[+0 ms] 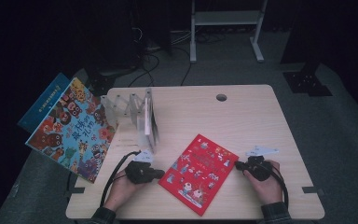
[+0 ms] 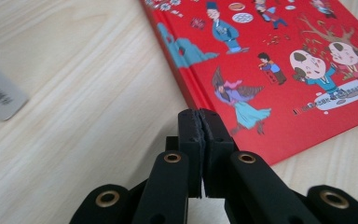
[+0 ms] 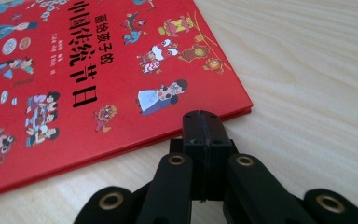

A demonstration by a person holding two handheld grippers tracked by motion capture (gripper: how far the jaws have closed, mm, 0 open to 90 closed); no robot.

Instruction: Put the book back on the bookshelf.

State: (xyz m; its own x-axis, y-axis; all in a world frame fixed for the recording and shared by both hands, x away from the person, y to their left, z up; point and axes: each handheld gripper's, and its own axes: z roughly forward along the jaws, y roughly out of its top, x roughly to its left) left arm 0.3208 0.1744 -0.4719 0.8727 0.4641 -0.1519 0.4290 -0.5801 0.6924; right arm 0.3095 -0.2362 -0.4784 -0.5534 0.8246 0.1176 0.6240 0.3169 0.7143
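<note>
Nearest me, the person's two hands rest on the front of the wooden table (image 1: 261,116), one gripper in each. The left gripper (image 1: 161,174) is clenched, jaws pressed flat together w/ nothing between them – its tip sits just beside the left edge of the red book (image 1: 198,171). The right gripper (image 1: 237,164) is likewise clamped on nothing, its tip near the book's right edge. The red book lies flat btwn them, cover up (cartoon figures, black Chinese title), turned at an angle. Farther back, a fold-out rack (image 1: 129,106) stands on the table w/ a thin book (image 1: 151,122) upright in it. At the far left, a big colourful book (image 1: 72,129) overhangs the table's corner – a blue book (image 1: 41,103) beneath it.
</note>
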